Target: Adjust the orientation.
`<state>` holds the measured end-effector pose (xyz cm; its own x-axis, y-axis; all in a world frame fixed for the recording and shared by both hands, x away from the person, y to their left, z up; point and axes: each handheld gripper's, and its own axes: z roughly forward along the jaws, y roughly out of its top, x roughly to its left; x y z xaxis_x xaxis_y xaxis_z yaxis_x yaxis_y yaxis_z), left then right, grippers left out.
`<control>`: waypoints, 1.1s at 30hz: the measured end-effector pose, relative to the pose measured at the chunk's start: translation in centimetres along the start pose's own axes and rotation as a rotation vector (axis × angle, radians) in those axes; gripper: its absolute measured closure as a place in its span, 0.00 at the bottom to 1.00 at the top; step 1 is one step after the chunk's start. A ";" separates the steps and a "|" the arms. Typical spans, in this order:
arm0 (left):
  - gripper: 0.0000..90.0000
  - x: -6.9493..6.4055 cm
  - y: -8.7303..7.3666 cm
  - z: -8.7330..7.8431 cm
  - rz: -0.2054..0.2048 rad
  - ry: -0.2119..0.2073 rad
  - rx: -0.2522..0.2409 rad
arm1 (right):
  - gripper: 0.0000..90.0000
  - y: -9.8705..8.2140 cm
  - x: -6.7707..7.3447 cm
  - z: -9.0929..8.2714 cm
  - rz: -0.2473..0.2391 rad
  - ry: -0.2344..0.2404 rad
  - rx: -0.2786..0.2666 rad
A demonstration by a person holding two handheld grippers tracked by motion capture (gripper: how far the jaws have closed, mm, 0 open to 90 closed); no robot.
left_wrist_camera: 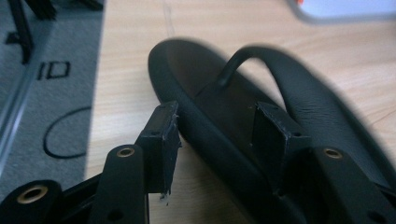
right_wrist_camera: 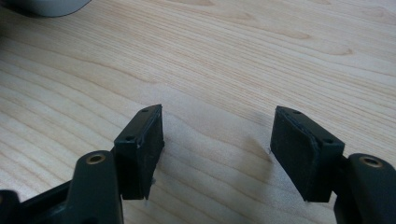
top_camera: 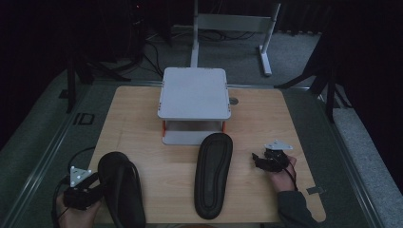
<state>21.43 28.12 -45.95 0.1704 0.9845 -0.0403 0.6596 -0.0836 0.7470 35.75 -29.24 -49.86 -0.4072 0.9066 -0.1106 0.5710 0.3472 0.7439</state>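
High view: a black flip-flop [top_camera: 121, 187] lies at the near left of the wooden tabletop [top_camera: 142, 123], strap side up. The left tongs [top_camera: 97, 183] sit at its left edge. A second black sandal [top_camera: 213, 173] lies sole up near the middle, its toe just before a grey two-tier stand [top_camera: 194, 95]. The right tongs [top_camera: 259, 159] rest to its right, apart from it.

Left gripper view: the flip-flop [left_wrist_camera: 243, 107] is matt black, with a raised rim and a thong strap arching over the footbed. The left tongs [left_wrist_camera: 217, 135] straddle its rim, one pad outside, one on the footbed; whether the pads press on it cannot be told.

Right gripper view: the right tongs [right_wrist_camera: 217, 149] stand wide apart over bare wood, holding nothing.
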 end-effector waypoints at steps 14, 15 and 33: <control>0.60 -2.8 2.0 4.5 0.066 -0.112 0.032 | 0.38 0.0 0.0 0.0 -0.001 0.002 0.001; 0.60 -3.4 2.3 4.9 0.081 -0.125 0.034 | 0.38 0.0 0.0 0.0 -0.001 0.002 0.001; 0.50 -7.9 4.7 4.6 0.248 -0.316 -0.045 | 0.38 0.0 0.0 0.0 -0.001 0.004 0.000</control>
<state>26.50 19.27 -45.18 0.5417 0.8390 -0.0515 0.5386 -0.2994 0.7876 35.75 -29.28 -49.85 -0.4107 0.9052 -0.1091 0.5707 0.3485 0.7435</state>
